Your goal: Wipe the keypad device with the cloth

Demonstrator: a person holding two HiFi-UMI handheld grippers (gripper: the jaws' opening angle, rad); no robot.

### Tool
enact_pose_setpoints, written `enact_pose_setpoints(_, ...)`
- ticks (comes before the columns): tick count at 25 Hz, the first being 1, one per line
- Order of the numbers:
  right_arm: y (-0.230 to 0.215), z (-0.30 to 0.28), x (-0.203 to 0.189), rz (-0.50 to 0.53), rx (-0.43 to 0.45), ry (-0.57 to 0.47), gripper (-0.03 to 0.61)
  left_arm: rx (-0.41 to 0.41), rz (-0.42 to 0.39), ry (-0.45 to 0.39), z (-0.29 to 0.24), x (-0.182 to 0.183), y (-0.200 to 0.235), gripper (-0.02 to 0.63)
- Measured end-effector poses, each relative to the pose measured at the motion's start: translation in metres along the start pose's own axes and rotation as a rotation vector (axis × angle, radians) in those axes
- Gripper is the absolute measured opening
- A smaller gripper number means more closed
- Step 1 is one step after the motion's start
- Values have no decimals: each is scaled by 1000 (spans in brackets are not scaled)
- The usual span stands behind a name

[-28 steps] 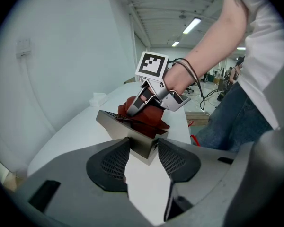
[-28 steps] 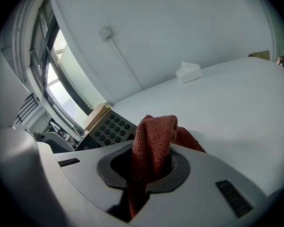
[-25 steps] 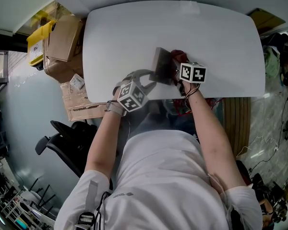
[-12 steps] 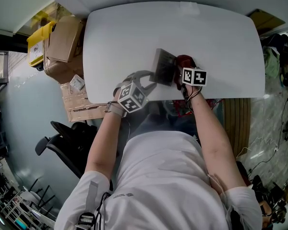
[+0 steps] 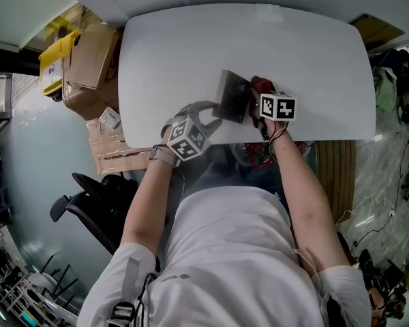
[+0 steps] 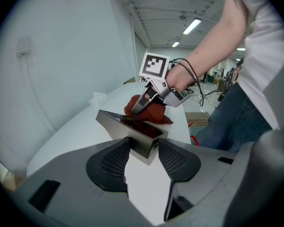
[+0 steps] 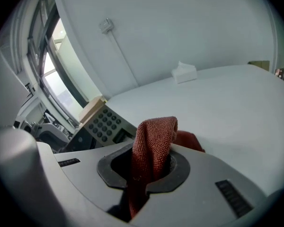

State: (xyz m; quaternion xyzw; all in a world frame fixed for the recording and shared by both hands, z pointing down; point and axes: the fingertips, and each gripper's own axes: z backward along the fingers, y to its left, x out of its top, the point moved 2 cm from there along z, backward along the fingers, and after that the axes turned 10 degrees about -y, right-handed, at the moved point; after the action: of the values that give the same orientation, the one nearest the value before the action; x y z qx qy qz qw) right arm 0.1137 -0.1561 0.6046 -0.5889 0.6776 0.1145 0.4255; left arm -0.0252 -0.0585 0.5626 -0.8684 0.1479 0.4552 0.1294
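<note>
The dark grey keypad device (image 5: 233, 95) lies tilted on the white table (image 5: 191, 46), near its front edge. My left gripper (image 5: 215, 118) holds the device's near corner (image 6: 141, 144) between its two pads. The red cloth (image 5: 260, 85) is bunched against the device's right side. My right gripper (image 5: 259, 98) is shut on it, and a fold of cloth (image 7: 154, 141) sticks up between the jaws. In the right gripper view the keypad's buttons (image 7: 102, 124) show at the left. In the left gripper view the right gripper (image 6: 135, 109) presses the cloth (image 6: 151, 113) on the device's far end.
Cardboard boxes (image 5: 88, 63) and a yellow bin (image 5: 54, 63) stand off the table's left end. A black office chair (image 5: 88, 196) is at the lower left. A small white object (image 7: 184, 72) sits at the table's far edge.
My right gripper and the cloth have shifted a little to the right along the device's side. The left gripper has stayed in place on the device.
</note>
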Motion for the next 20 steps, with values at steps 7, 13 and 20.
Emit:
enact_pose_setpoints(7, 55, 0, 71, 19, 159, -138, 54, 2, 3, -4, 1, -1, 0, 181)
enact_pose_setpoints(13, 87, -11, 84, 18, 235, -131, 54, 1, 7, -5, 1, 1, 0, 181)
enact_pose_setpoints(20, 79, -20, 65, -46, 236, -93, 54, -5, 7, -5, 0, 3, -2, 181)
